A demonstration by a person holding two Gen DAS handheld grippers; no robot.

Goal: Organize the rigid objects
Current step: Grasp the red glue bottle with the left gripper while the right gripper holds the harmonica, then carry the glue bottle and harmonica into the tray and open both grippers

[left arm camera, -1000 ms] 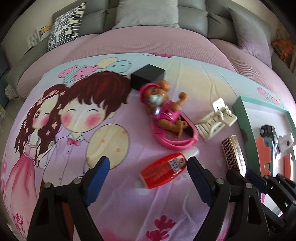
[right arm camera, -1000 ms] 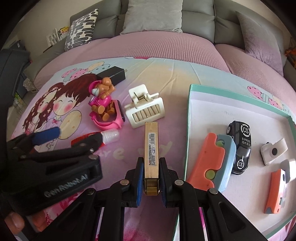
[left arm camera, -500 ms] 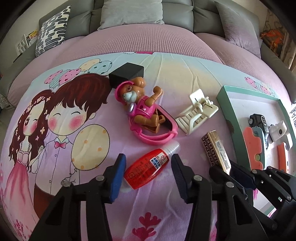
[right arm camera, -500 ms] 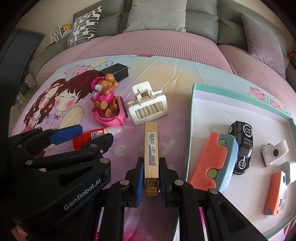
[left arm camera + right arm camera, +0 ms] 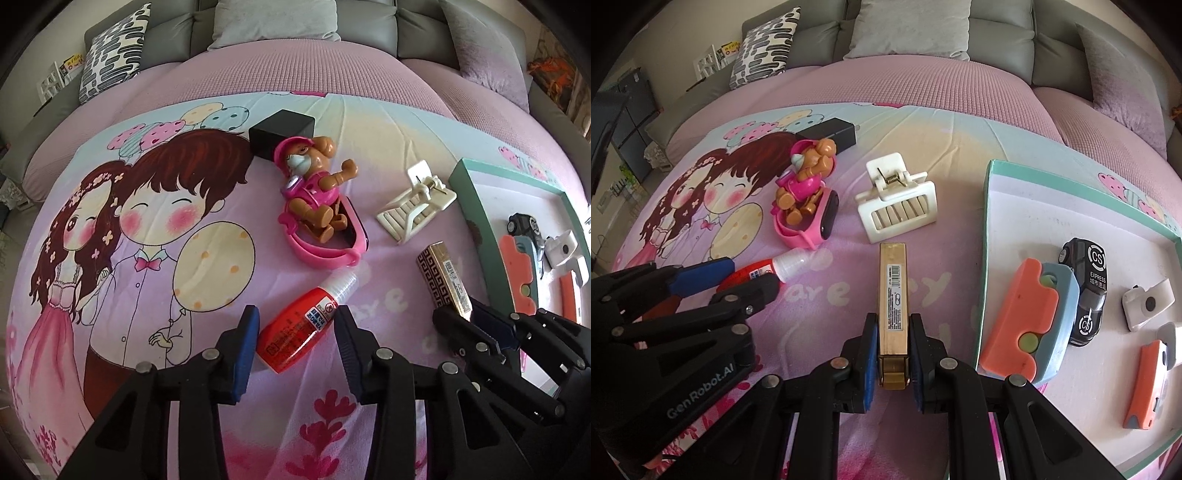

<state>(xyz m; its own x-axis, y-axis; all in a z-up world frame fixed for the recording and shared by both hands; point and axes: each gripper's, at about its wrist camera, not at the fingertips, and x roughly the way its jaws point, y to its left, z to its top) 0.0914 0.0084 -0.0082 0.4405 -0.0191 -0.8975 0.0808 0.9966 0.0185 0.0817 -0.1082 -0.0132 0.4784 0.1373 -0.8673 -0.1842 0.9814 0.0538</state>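
My right gripper (image 5: 893,354) is shut on a long gold box (image 5: 893,295), which also shows in the left wrist view (image 5: 443,278). My left gripper (image 5: 295,332) is open, its blue pads on either side of a red glue bottle (image 5: 301,328) with a clear cap, not touching it. The bottle lies on the cartoon bedsheet and shows partly behind the left gripper in the right wrist view (image 5: 764,269). A shallow teal-edged tray (image 5: 988,206) lies to the right, holding an orange-and-blue case (image 5: 1030,317), a black toy car (image 5: 1087,291) and small white and orange items.
A brown dog toy in pink (image 5: 314,188) sits on a pink smartwatch (image 5: 332,251). A white hair clip (image 5: 413,201) and a black box (image 5: 282,131) lie nearby. Grey sofa cushions and a patterned pillow (image 5: 110,55) are behind.
My left gripper has moved forward over the red bottle and its fingers have narrowed around it. My right gripper keeps its hold on the gold box, nearly still.
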